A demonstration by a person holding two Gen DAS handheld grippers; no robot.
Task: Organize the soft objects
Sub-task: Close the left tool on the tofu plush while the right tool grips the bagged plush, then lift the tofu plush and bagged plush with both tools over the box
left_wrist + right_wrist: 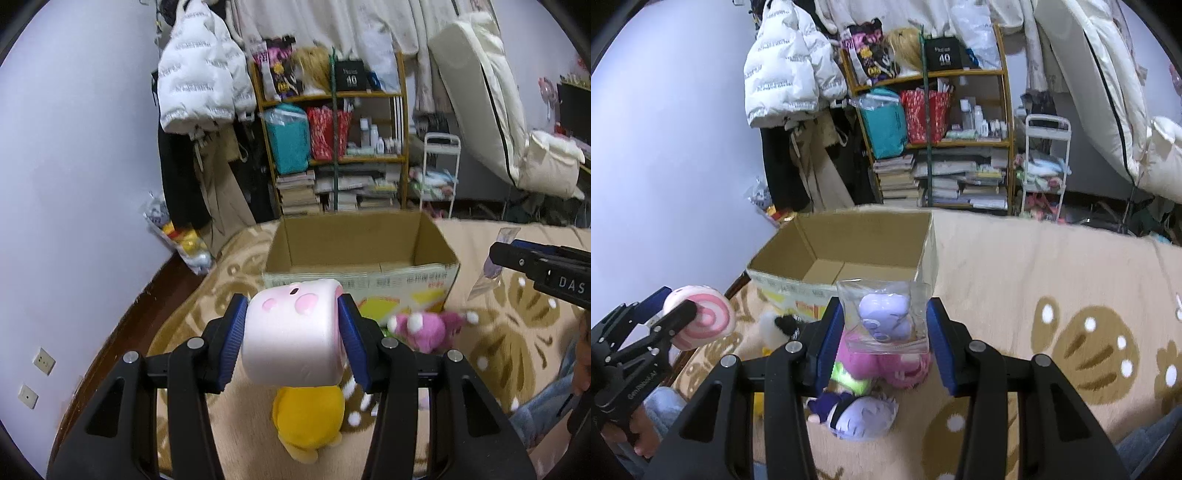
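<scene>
While your left gripper clamps the pink roll and your right gripper pinches the bagged toy, the cardboard box lies straight ahead, nearer your left.

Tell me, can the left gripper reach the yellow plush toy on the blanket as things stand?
Probably not for grasping. The left gripper is shut on a pink swirl-roll plush, so it has no free grip. The yellow plush toy lies uncovered just below it, so the way itself looks free.
</scene>
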